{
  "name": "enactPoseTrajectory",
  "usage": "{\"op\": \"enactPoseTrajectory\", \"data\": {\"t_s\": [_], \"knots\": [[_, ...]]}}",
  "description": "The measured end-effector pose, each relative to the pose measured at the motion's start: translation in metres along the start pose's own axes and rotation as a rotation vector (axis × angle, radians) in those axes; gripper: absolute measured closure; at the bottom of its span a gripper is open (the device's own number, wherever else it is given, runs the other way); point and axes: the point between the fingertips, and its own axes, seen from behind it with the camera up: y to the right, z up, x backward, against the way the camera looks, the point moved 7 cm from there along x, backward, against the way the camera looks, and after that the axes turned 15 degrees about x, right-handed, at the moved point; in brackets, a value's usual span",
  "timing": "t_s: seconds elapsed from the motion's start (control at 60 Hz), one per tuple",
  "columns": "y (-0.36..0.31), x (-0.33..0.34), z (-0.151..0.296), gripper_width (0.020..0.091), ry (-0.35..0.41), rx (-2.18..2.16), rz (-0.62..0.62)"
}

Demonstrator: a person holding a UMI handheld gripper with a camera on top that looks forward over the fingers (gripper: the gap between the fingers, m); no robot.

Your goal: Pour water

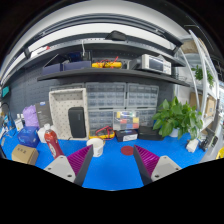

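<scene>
Gripper view: tongs (112, 160) held wide apart and empty above the blue bench (110, 172). A white cup (97, 146) stands just ahead, between the fingers; a red bottle (53, 142), possibly the water source, stands off to one side. Approach stage; the next move calls for reaching a vessel and closing on it.

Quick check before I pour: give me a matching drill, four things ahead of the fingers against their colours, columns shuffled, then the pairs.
Things:
1. potted plant
2. table top
3. bottle
4. cup

Colours:
A. white
B. green
C. red
D. blue

Pairs: 1-B, 2-D, 3-C, 4-A.

The gripper has its fingers open, with nothing between them.
</scene>
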Motion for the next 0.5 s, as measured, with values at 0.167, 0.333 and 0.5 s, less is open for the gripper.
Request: {"op": "enactPoseTrajectory", "data": {"t_s": [0.167,0.333,0.5], "knots": [[-0.042,-0.001,-0.012,0.0277,-0.013,-0.017,0.038],[-0.106,-0.009,-0.022,0.0277,-0.038,-0.019,0.118],[-0.173,-0.025,-0.020,0.0277,-0.042,-0.020,0.207]]}}
